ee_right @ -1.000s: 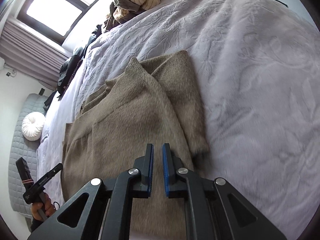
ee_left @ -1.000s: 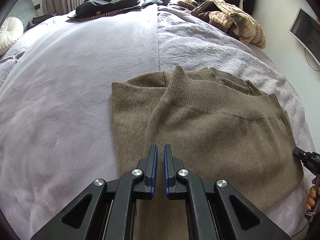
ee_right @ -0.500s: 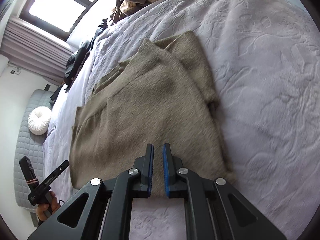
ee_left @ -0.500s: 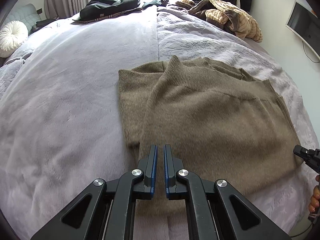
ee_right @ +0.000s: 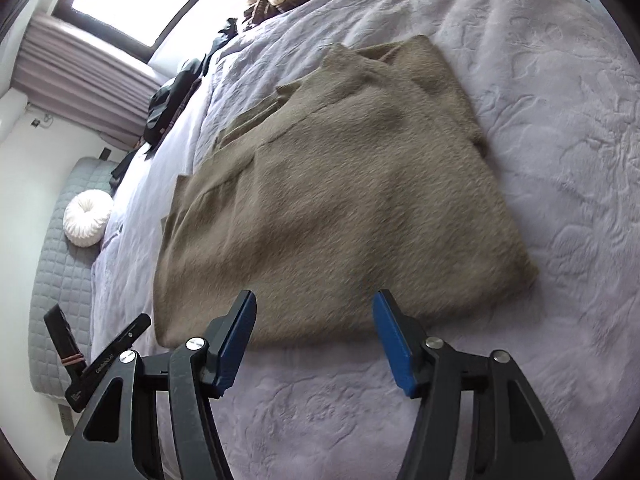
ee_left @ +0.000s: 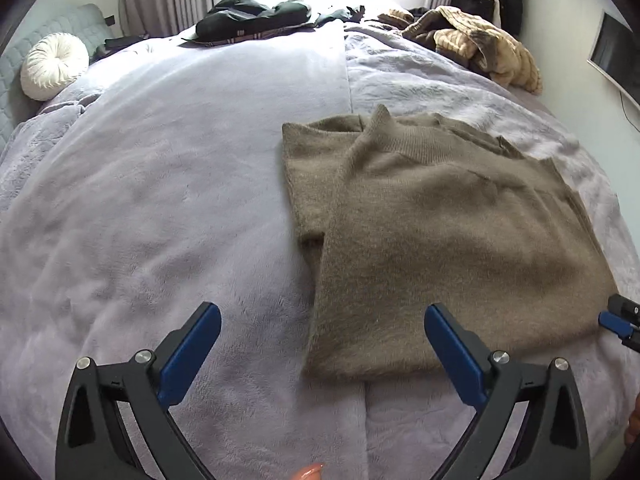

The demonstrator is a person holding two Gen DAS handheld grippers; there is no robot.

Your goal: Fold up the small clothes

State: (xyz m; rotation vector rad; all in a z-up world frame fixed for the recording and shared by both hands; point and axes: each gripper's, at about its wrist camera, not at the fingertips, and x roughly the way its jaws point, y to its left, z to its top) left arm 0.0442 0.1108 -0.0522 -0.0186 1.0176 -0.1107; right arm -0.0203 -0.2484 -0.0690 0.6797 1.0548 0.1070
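A wide bed [ee_left: 168, 184] covered in a pale lilac plush blanket fills both views, with a seam running down its middle. On it, right of the seam in the left wrist view, lies the olive-brown knit sweater [ee_left: 440, 232], folded flat into a rough rectangle with its ribbed collar toward the window and one sleeve tucked along its left edge. The sweater's near hem sits just ahead of both tools and touches neither.

At the far end of the bed a dark jacket [ee_left: 256, 16] is heaped near the curtains, and a pile of cream and brown striped clothes [ee_left: 480, 44] lies at the far right corner. A round white cushion [ee_left: 54, 65] rests on a grey quilted headboard at the left.

The left tool [ee_left: 322, 344] hangs over the blanket at the sweater's near left corner, its blue-padded jaws opening wide with nothing gripped. The right tool [ee_right: 314, 330] hovers at the near hem, jaws also opening, released, the fabric ahead of the pads.
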